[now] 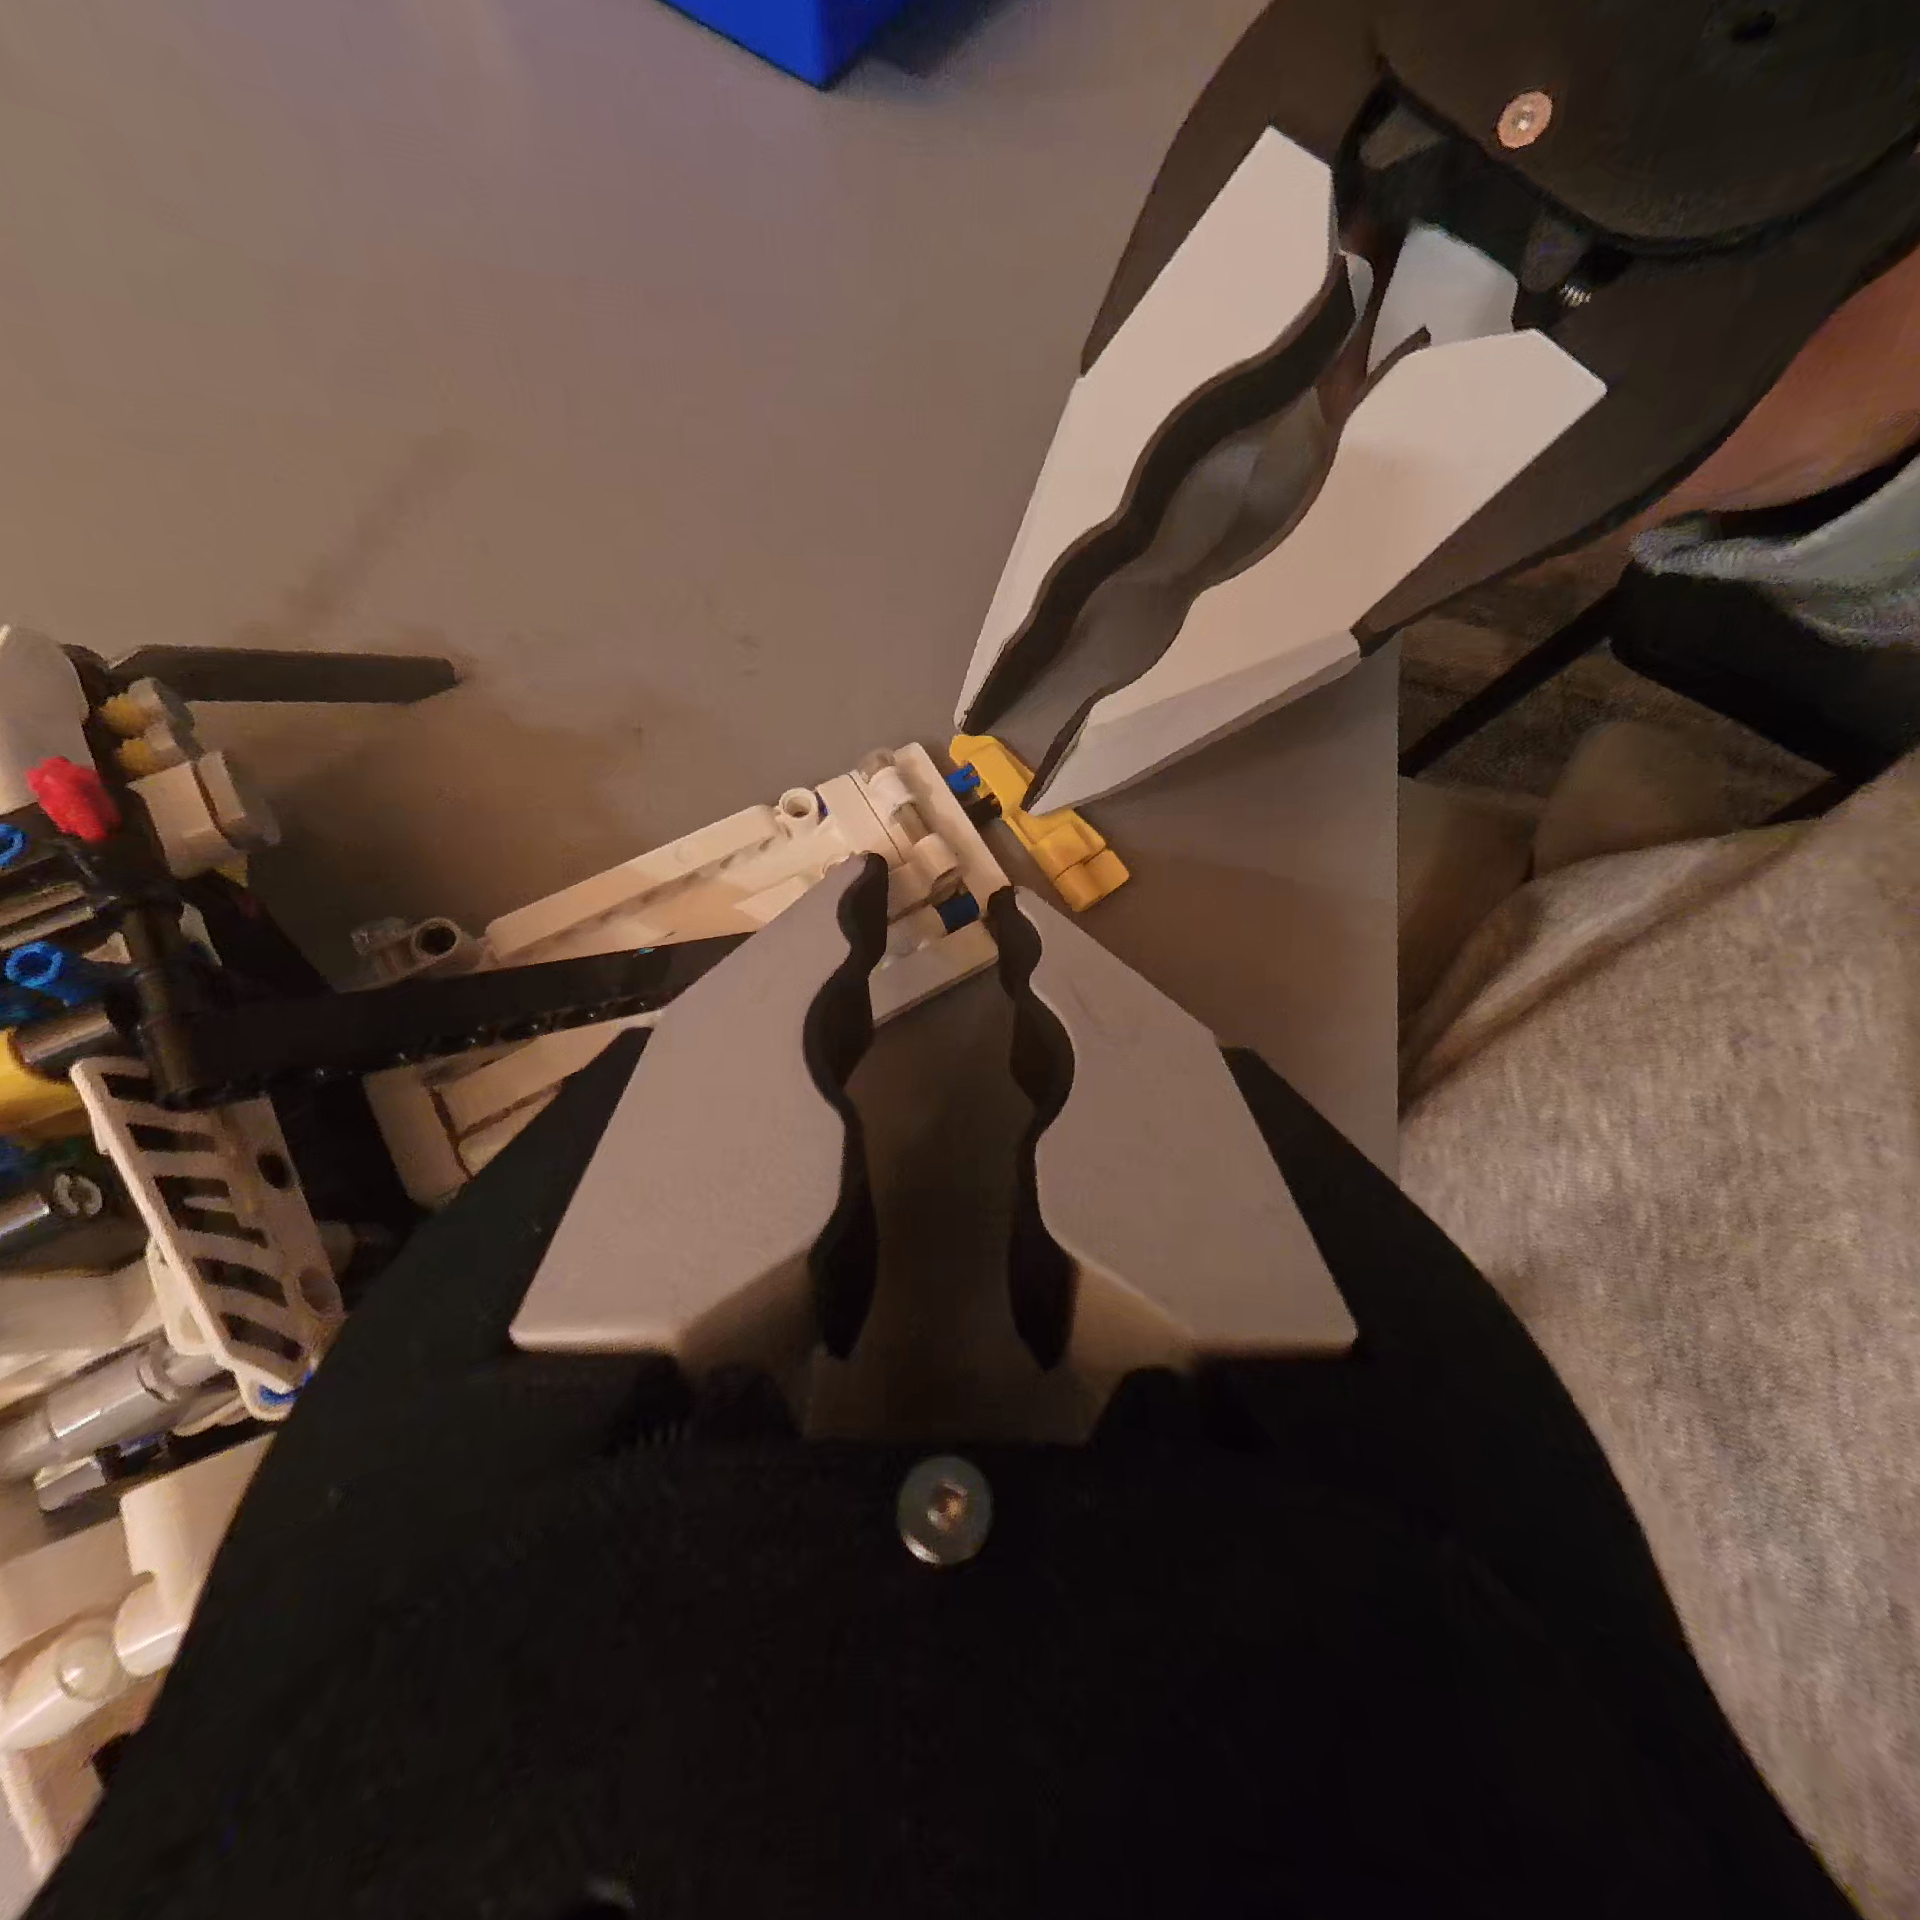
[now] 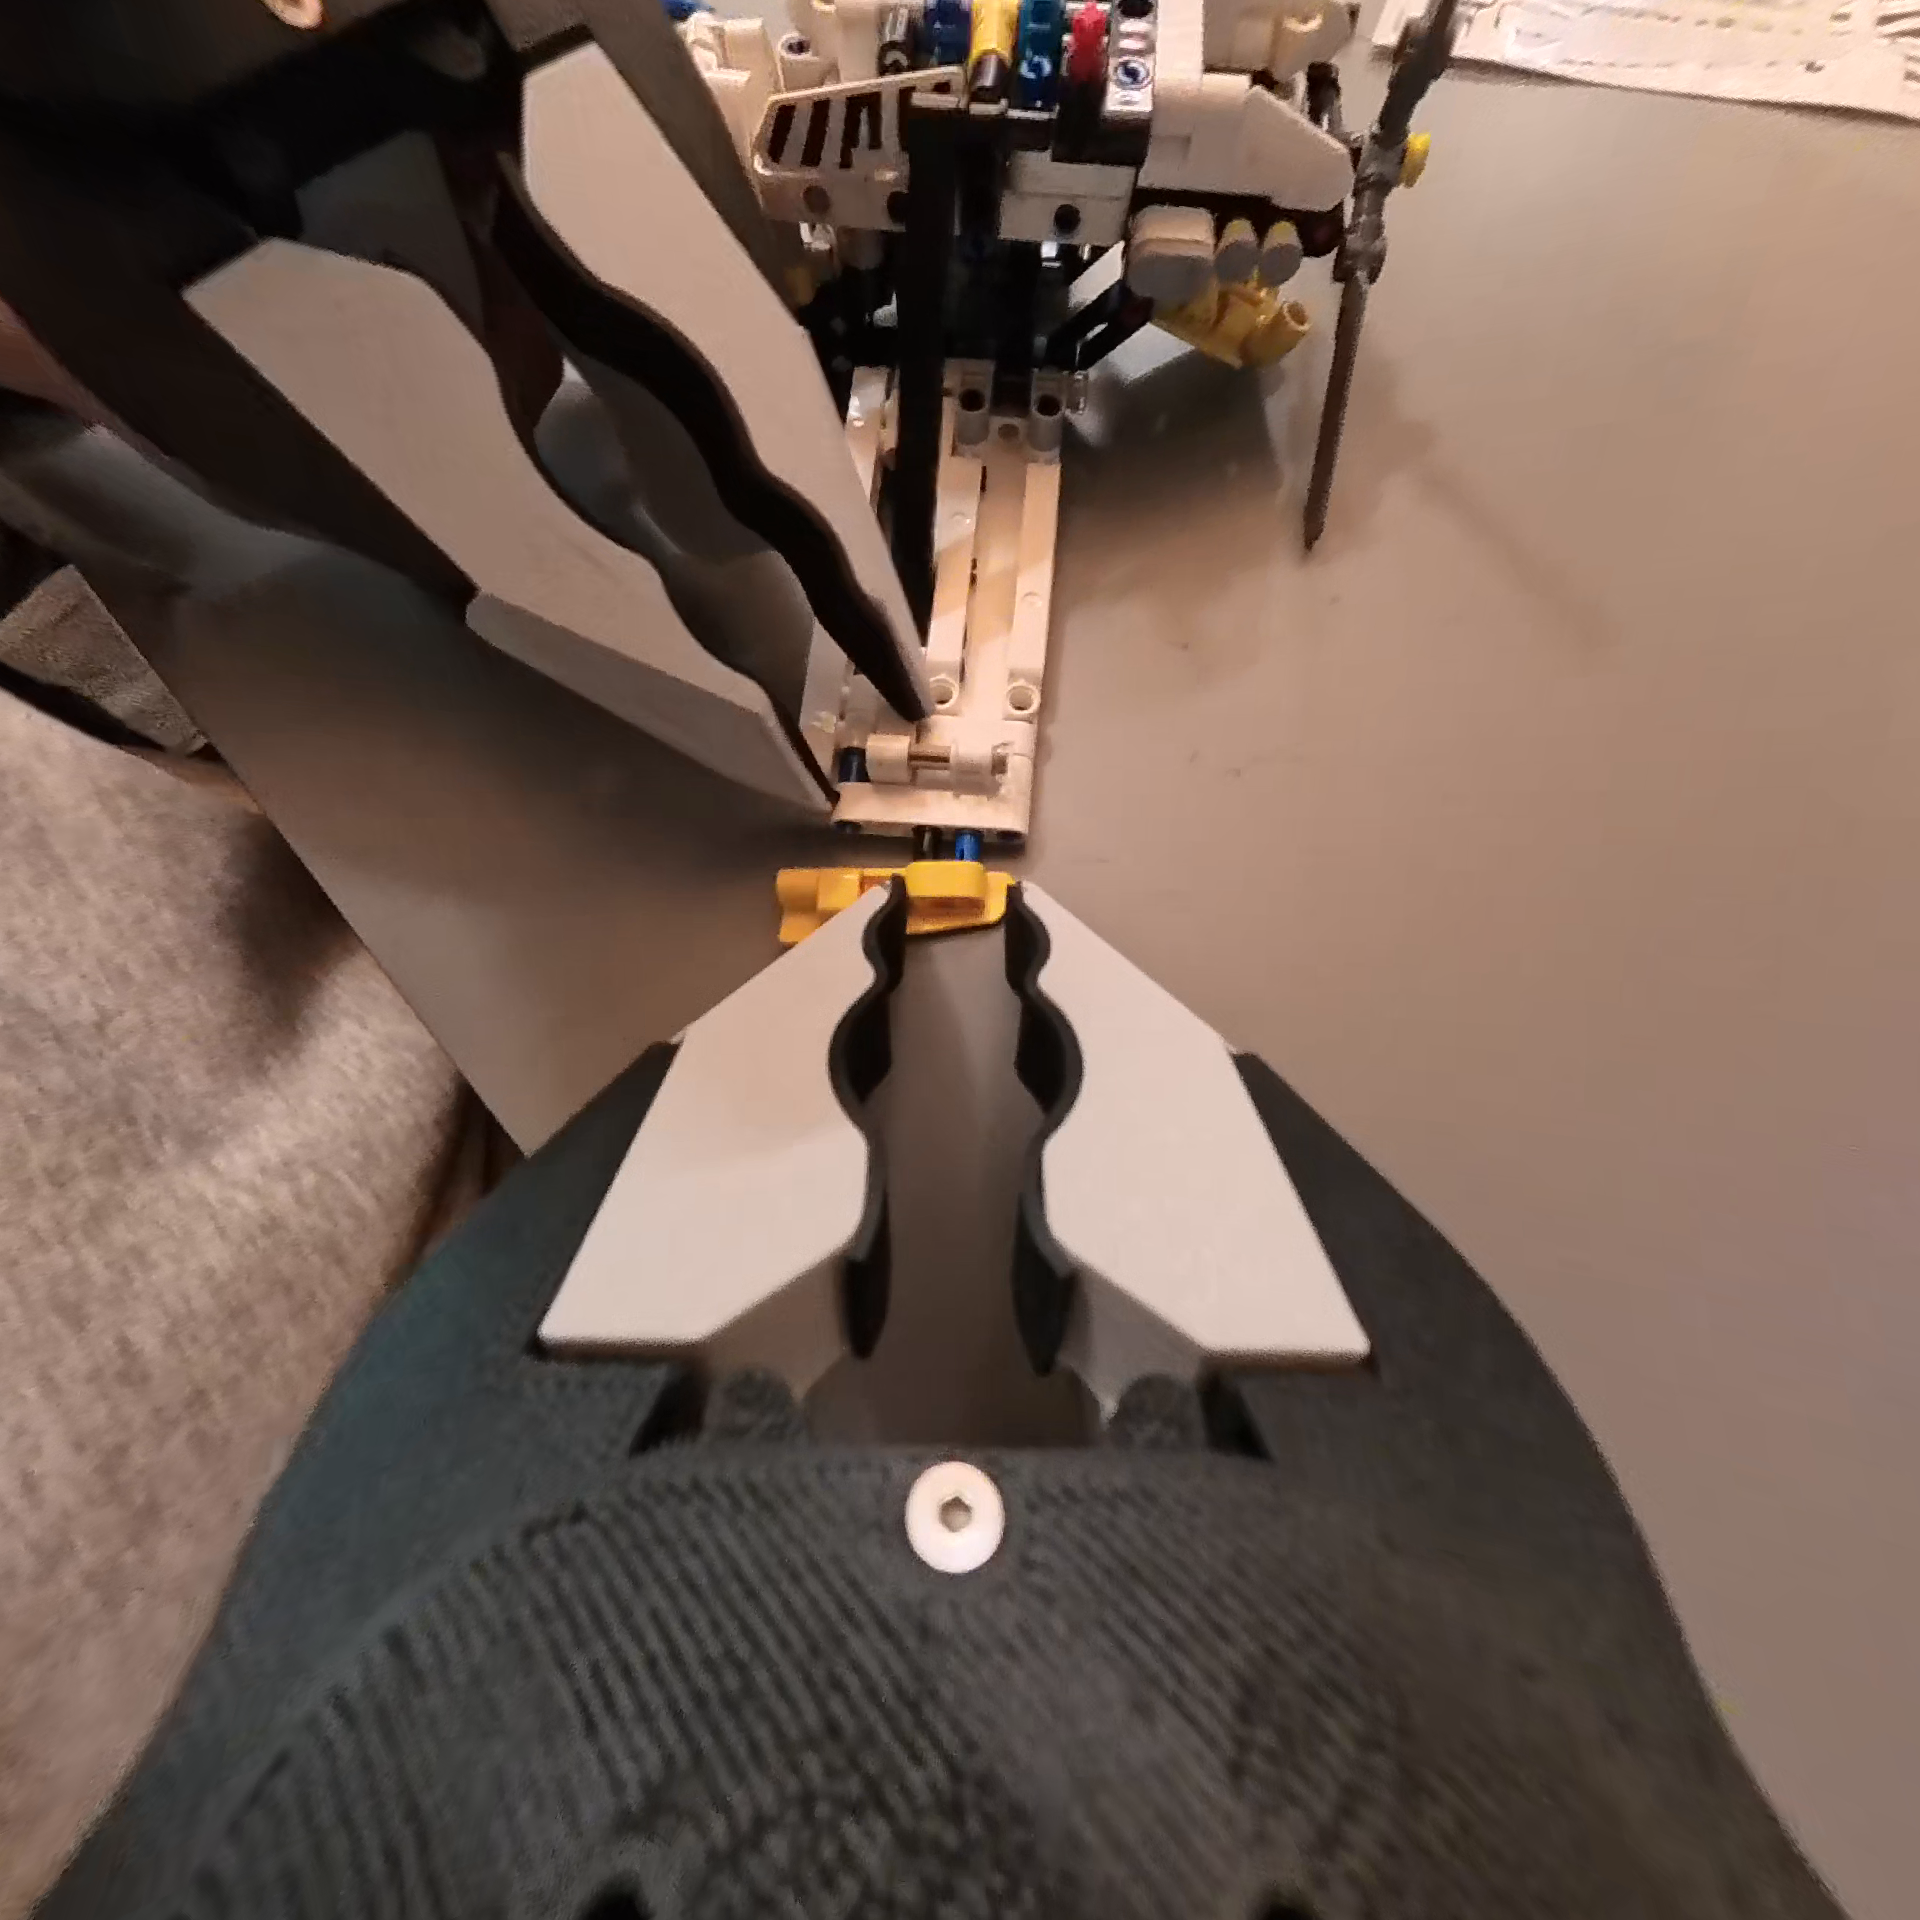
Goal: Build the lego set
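The right gripper pinches the yellow connector just off the white tail boom's end, so it should push squarely onto the blue pins while the left gripper's fingers clamp that boom.

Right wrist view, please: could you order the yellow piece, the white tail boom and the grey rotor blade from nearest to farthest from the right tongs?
1. Yellow piece: between the right tongs' tips.
2. White tail boom: just beyond, centre.
3. Grey rotor blade: far right, upright.
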Demonstrator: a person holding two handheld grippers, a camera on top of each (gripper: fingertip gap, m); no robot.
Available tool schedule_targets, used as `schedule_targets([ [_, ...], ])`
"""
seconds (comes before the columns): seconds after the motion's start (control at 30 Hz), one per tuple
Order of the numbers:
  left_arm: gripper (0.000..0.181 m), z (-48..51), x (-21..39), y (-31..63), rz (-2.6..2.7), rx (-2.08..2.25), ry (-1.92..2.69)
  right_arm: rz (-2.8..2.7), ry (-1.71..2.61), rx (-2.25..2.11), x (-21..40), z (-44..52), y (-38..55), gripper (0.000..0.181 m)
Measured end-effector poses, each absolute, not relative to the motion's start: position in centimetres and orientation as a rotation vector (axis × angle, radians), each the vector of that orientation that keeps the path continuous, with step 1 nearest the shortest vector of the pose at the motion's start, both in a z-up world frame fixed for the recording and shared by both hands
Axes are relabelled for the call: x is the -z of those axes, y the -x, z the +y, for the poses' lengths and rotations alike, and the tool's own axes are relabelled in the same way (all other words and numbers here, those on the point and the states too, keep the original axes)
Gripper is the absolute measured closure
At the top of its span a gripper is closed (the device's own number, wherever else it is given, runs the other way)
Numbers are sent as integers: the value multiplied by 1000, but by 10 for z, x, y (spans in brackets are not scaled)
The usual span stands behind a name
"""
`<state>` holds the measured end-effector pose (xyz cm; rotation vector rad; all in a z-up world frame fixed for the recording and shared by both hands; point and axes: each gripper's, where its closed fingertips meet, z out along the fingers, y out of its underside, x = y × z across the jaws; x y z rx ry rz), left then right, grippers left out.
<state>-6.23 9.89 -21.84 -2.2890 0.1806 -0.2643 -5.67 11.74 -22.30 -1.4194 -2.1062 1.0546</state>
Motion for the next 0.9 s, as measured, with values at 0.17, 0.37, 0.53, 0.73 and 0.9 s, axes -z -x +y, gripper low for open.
schedule_targets([
  [0.17,169,99,218,60,135,323,2284,-2106,1389,-1023,223,117,57,164],
  [0.37,169,98,217,61,95,378,2278,-2134,1380,-1032,223,116,58,164],
  [0.53,169,98,217,62,87,375,2279,-2127,1435,-1066,223,116,59,164],
  [0.73,169,99,217,62,77,390,2277,-2092,1444,-1044,223,116,60,164],
  [0.9,170,99,217,62,77,393,2276,-2098,1402,-1047,220,118,58,160],
])
